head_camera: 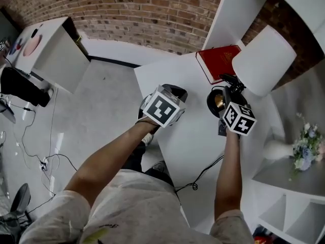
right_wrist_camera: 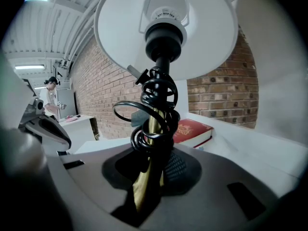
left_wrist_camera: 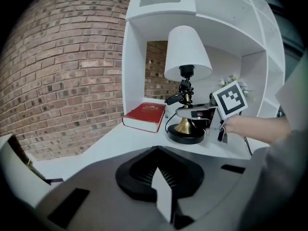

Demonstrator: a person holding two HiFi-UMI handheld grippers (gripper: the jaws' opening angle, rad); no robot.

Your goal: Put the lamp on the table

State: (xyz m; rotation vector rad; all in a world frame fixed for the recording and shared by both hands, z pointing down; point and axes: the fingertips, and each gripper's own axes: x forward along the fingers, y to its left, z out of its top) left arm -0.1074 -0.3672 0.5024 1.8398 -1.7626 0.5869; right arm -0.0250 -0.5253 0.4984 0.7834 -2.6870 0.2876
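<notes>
Head view, lamp: The lamp (head_camera: pixel 264 60) is at the far end of the white table (head_camera: pixel 188 146). Its white shade spreads over the corner next to a red book (head_camera: pixel 219 62).
Head view, right gripper: The right gripper (head_camera: pixel 225 91) reaches in low under the shade, just above the lamp's black base (head_camera: pixel 216 101).
Head view, left gripper: The left gripper (head_camera: pixel 172 94) hangs over the table's near edge, apart from the lamp.
Head view, cable: A black cable (head_camera: pixel 203 173) trails across the table toward the person. What it belongs to cannot be told.
Left gripper view, fingers: The left fingers (left_wrist_camera: pixel 161 191) meet in one pale wedge with nothing between them.
Left gripper view, lamp: The lamp stands upright in front of a white shelf unit (left_wrist_camera: pixel 144 57), its base down at the table top near the book. Whether the base bears fully on the table cannot be told.
Right gripper view, fingers: The right fingers are closed partway on the brass stem (right_wrist_camera: pixel 147 182). A black cord (right_wrist_camera: pixel 156 105) is coiled round the stem just above the grip.
Risk, tipping: The grip is low and the wide shade sits high. If the fingers let go before the base lies flat, the lamp would probably topple.
Risk, slipping: The smooth stem could slide or twist in the fingers, and the coiled cord could snag on them as they pull away.
Risk, neighbours: A sideways nudge could set the base on the book's edge or knock the shade against the shelf unit.
</notes>
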